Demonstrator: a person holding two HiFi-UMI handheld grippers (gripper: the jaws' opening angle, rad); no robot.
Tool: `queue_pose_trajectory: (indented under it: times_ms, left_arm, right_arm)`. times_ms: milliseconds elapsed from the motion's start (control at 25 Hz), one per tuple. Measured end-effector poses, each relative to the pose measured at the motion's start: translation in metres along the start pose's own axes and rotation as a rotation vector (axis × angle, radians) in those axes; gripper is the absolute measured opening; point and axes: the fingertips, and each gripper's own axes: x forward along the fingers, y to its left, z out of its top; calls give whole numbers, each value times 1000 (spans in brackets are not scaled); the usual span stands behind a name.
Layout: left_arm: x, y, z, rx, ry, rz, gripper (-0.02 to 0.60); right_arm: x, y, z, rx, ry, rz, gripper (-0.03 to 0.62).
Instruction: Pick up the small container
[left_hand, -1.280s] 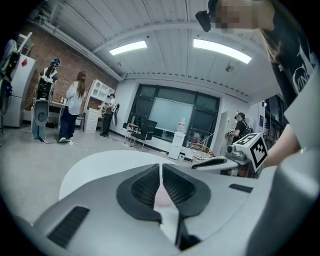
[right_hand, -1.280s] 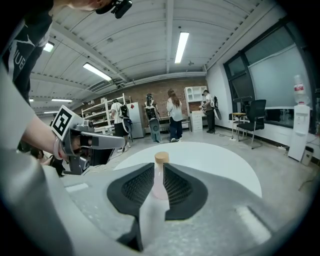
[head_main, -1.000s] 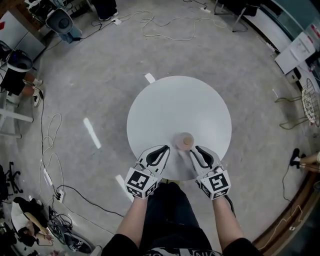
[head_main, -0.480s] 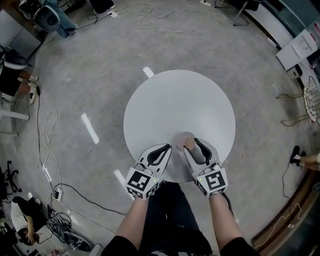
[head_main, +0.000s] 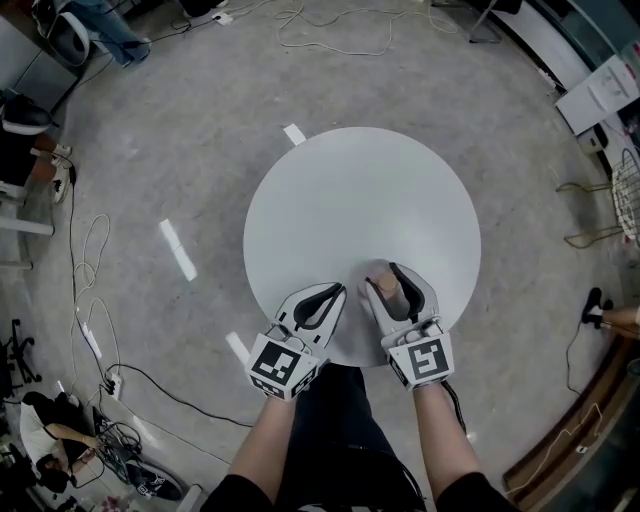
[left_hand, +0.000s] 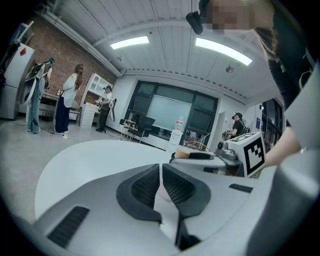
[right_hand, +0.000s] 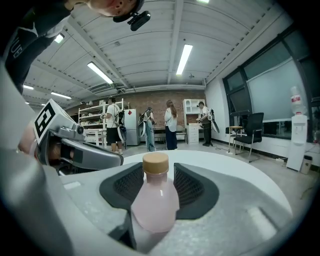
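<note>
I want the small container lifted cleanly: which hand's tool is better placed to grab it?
Right. The right tool, whose jaws have just been opening, already has the pink bottle standing between its pads, apparently not yet pressed. The left tool is off to one side of it, jaws together.

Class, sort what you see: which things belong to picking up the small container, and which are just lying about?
In the job: bottle; right gripper, jaws just opened, bottle between them; table under it.
Lying about: left gripper, shut and empty; tape strip on the floor; chair.
</note>
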Motion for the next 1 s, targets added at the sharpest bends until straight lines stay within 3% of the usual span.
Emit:
queue_pose_trajectory:
  times_ms: [280, 1000]
  left_arm:
    - [5, 7, 2, -1, -24, -12, 25]
    - [1, 16, 0, -15, -37, -32, 25]
  right_arm:
    - [9, 0, 5, -59, -43, -23, 169]
    - [9, 1, 6, -39, -24, -19, 133]
